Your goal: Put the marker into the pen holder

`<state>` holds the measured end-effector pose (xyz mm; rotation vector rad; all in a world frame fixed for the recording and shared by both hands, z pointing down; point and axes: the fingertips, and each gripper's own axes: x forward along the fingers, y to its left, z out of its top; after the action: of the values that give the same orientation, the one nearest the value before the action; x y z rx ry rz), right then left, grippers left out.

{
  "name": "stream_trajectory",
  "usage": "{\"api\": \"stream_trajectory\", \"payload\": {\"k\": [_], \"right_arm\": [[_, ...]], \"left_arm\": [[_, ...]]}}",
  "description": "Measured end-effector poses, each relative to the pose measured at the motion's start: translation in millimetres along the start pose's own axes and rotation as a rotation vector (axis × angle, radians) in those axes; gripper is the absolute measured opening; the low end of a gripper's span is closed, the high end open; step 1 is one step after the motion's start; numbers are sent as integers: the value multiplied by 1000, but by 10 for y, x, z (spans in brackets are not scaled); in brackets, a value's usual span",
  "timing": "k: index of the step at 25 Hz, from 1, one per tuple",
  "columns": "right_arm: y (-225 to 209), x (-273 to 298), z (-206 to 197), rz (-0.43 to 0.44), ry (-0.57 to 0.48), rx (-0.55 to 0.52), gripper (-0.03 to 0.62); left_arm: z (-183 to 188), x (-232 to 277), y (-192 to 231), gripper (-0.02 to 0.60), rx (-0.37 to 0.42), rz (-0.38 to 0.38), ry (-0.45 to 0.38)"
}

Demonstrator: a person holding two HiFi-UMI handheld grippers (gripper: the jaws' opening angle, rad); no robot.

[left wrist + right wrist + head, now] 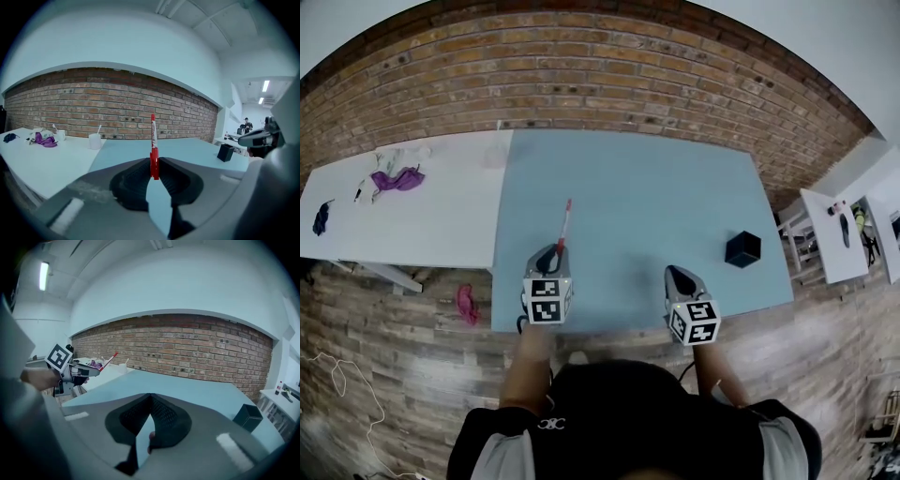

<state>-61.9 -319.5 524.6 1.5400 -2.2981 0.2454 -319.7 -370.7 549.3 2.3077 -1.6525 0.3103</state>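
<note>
A red marker [564, 225] with a white barrel sticks forward out of my left gripper [553, 253], which is shut on its red end over the near part of the light blue table [637, 197]. In the left gripper view the marker [153, 140] stands up between the pads, and the black pen holder [225, 152] sits far right. The pen holder [742, 248] is a small black cube-shaped cup near the table's right edge. My right gripper [676, 273] hovers near the front edge, left of the holder, its jaws [150, 396] touching at the tips with nothing between them.
A white table [441, 216] adjoins on the left, carrying a purple cloth [397, 179] and a plastic cup [95, 140]. A brick wall [609, 84] runs behind both tables. Something pink [467, 304] lies on the wooden floor. Another white table [834, 234] stands at the right.
</note>
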Motion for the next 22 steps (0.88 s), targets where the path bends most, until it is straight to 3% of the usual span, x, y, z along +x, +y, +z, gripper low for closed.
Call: {"api": "stream_trajectory", "payload": {"k": [8,15,22], "right_arm": [[-154,97,207,-78,5,-21,5],[-159,132,228,-75,12,-44,5],[-435,187,215,-52,-11,-46,5]], "left_arm": [[-108,167,118,67,-30,-48,33],[-142,254,139,67,-25,-57,26],[-72,433,-11,67,2,-27,19]]}}
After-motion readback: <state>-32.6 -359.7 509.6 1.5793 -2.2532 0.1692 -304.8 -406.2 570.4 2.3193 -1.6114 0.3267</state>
